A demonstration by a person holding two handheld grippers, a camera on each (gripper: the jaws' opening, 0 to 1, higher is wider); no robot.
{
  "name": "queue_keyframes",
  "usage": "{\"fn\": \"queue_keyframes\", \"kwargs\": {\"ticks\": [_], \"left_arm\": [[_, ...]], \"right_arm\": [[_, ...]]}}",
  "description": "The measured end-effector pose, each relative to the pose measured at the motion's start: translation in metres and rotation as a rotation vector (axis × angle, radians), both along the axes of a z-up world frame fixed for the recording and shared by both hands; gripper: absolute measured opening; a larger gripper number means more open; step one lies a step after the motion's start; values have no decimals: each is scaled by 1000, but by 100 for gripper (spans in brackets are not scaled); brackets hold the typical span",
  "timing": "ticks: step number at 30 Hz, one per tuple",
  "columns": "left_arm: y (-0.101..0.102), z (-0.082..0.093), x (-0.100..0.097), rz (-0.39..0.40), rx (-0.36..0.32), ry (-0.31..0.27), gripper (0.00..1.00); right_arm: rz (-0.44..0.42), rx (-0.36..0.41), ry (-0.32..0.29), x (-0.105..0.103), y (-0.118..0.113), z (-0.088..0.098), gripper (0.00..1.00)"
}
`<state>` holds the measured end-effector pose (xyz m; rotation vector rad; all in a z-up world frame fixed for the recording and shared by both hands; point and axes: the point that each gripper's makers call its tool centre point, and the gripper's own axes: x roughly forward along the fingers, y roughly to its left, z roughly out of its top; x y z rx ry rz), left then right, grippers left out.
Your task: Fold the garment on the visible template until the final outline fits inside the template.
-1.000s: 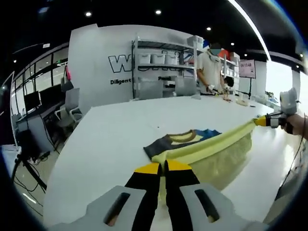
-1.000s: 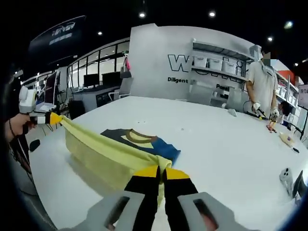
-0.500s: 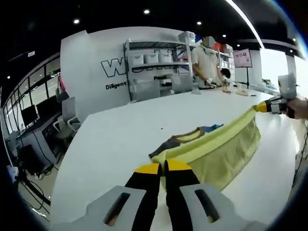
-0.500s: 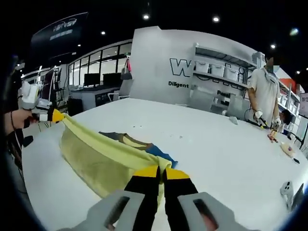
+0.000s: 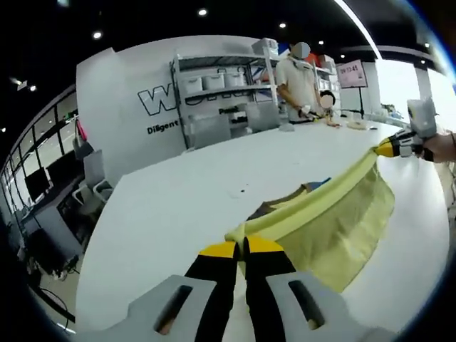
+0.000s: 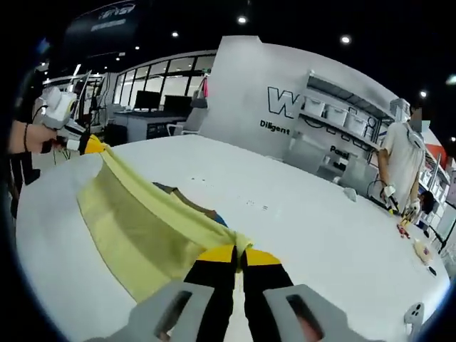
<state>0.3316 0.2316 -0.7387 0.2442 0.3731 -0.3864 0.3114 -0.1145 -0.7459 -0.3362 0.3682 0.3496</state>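
Garment (image 5: 335, 221): yellow cloth stretched taut above white table (image 5: 171, 214) | left gripper (image 5: 242, 249) and right gripper (image 6: 239, 253) each pinch one end | step: mid-fold, lifted | next: probably lay it over the darker shirt part (image 6: 189, 201), edges aligned

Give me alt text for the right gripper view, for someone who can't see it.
The right gripper, jaws shut, pinches one corner of a yellow garment lifted over a white table; the left gripper holds the other corner at far left, stretching the top edge taut. A dark shirt lies behind the cloth, and a person stands by shelves at right.
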Motion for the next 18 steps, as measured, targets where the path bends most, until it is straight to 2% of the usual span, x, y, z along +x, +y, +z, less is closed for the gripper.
{"fn": "queue_keyframes", "kwargs": {"ticks": [10, 13, 18], "left_arm": [[4, -13, 34, 30, 18, 30, 7], [3, -17, 39, 31, 21, 30, 7], [3, -28, 47, 13, 84, 43, 7]], "right_arm": [[65, -73, -33, 38, 5, -4, 0], [65, -92, -21, 52, 5, -6, 0], [87, -149, -5, 65, 7, -16, 0]]}}
